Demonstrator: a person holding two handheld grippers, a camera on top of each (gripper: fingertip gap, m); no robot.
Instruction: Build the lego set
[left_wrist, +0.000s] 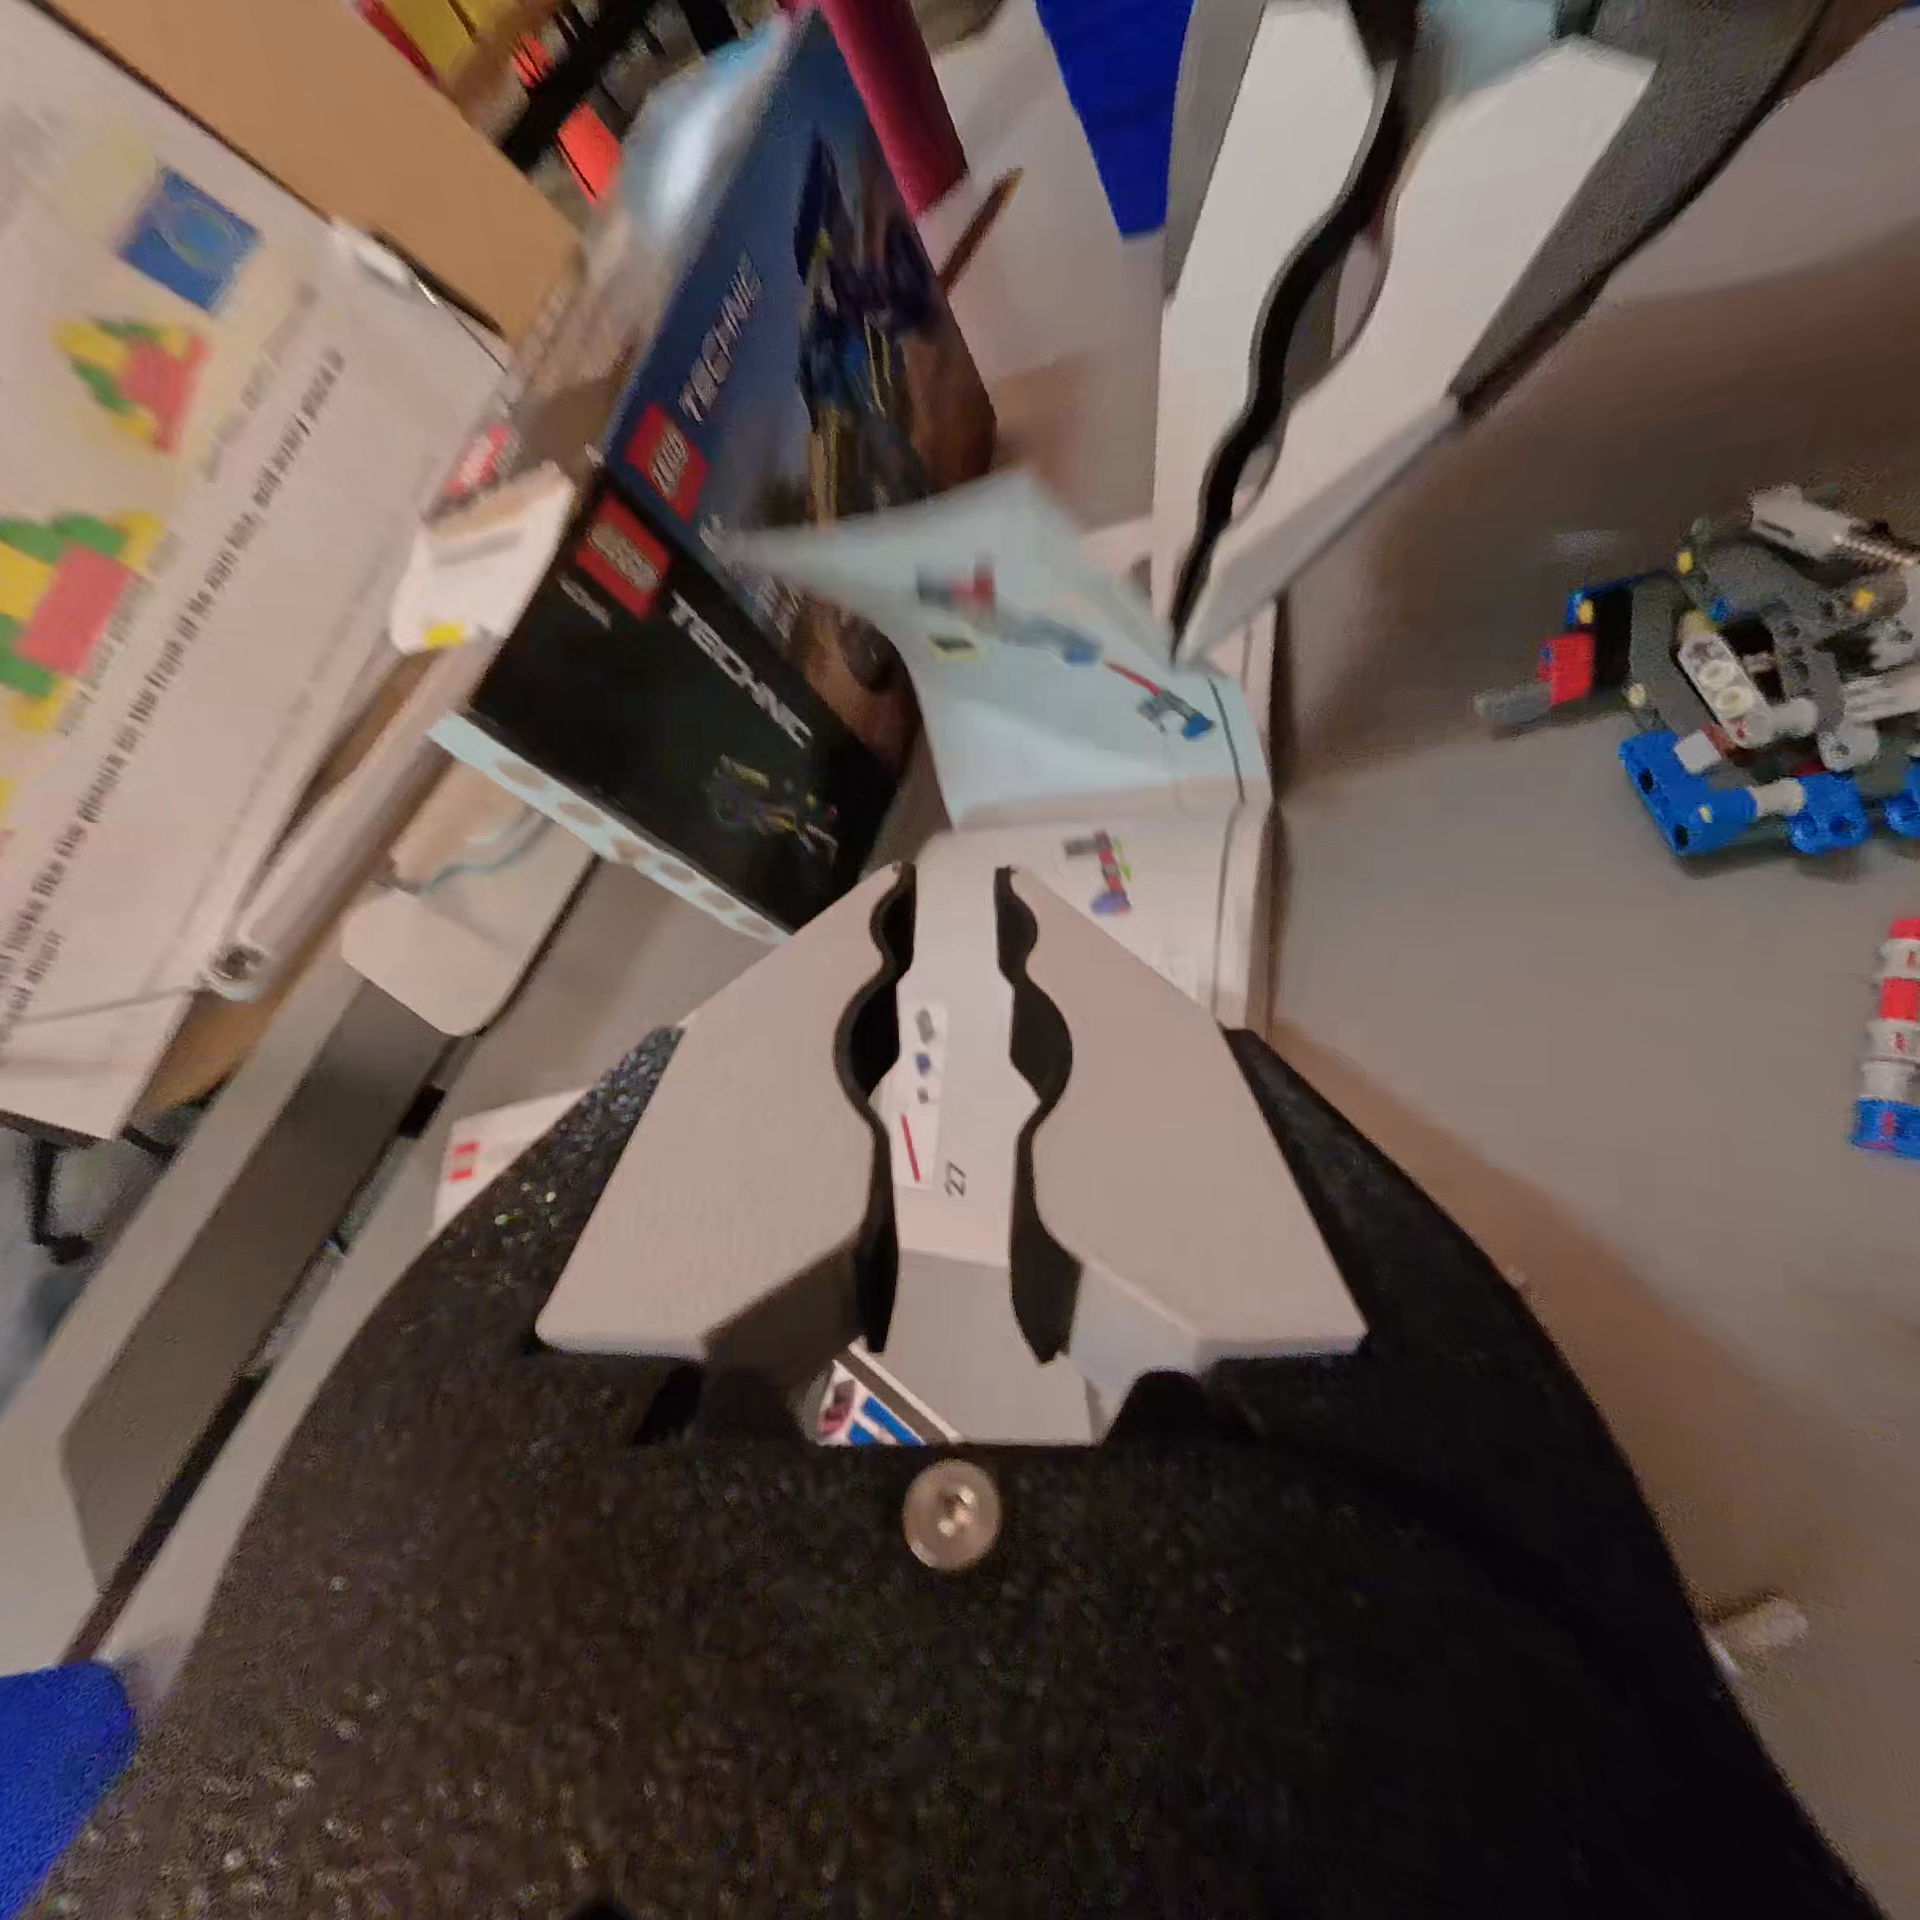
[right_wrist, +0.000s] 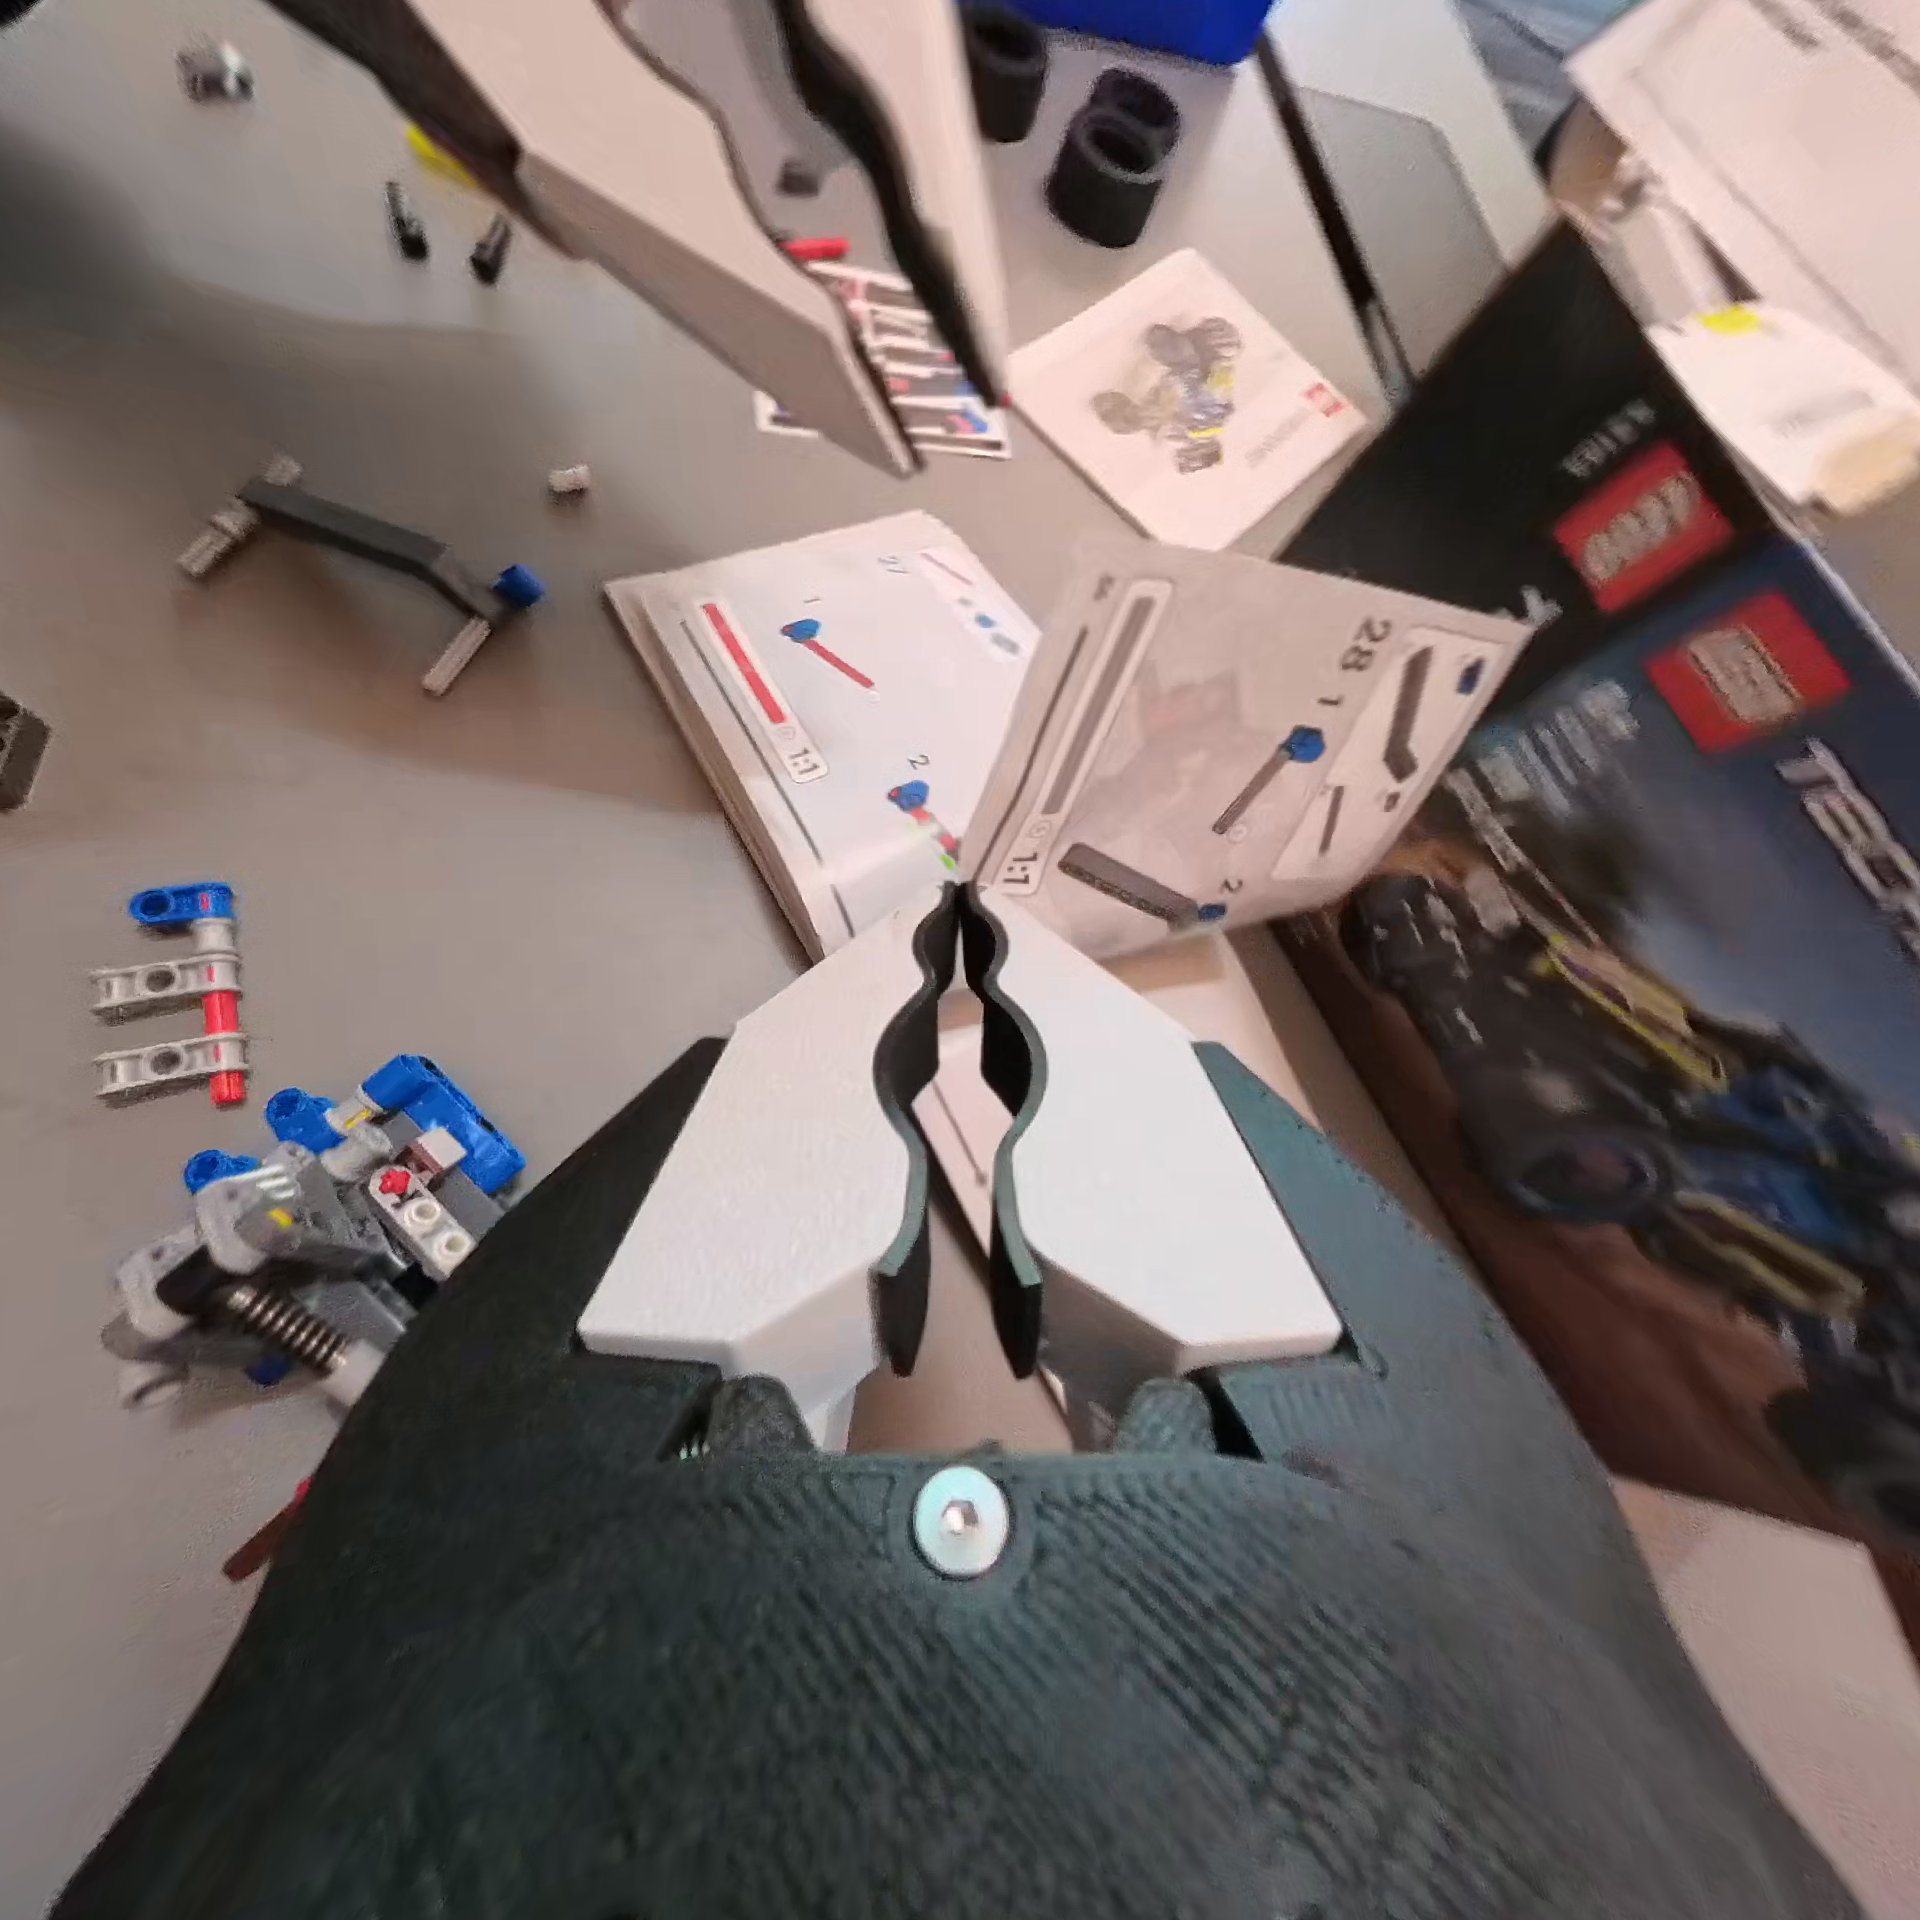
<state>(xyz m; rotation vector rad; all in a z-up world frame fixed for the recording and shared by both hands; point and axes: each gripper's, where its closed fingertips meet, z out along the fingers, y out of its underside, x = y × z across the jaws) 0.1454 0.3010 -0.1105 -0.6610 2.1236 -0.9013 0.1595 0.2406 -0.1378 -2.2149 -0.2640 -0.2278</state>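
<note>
The open instruction booklet (right_wrist: 831, 675) lies on the grey table (right_wrist: 436, 790). One page (right_wrist: 1247, 727) stands lifted. My right gripper (right_wrist: 958, 894) is shut, with its tips pinched on that page's lower edge. In the left wrist view it (left_wrist: 1184, 634) reaches down onto the curled page (left_wrist: 1039, 707). My left gripper (left_wrist: 956, 878) is open and empty above the flat page (left_wrist: 1174, 883). It shows at the top of the right wrist view (right_wrist: 945, 426). The partly built blue and grey model (right_wrist: 343, 1195) lies to the left of my right gripper and also shows in the left wrist view (left_wrist: 1766, 707).
Two set boxes (right_wrist: 1662, 935) stand right behind the booklet. A red axle with grey beams (right_wrist: 197, 997), a black beam with pins (right_wrist: 364, 540), small pins, black tyres (right_wrist: 1112, 156) and a second small booklet (right_wrist: 1184, 395) lie about. A cardboard box (left_wrist: 208, 623) stands at the left. The gap from one gripper's tips to the other's is roughly 8 centimetres.
</note>
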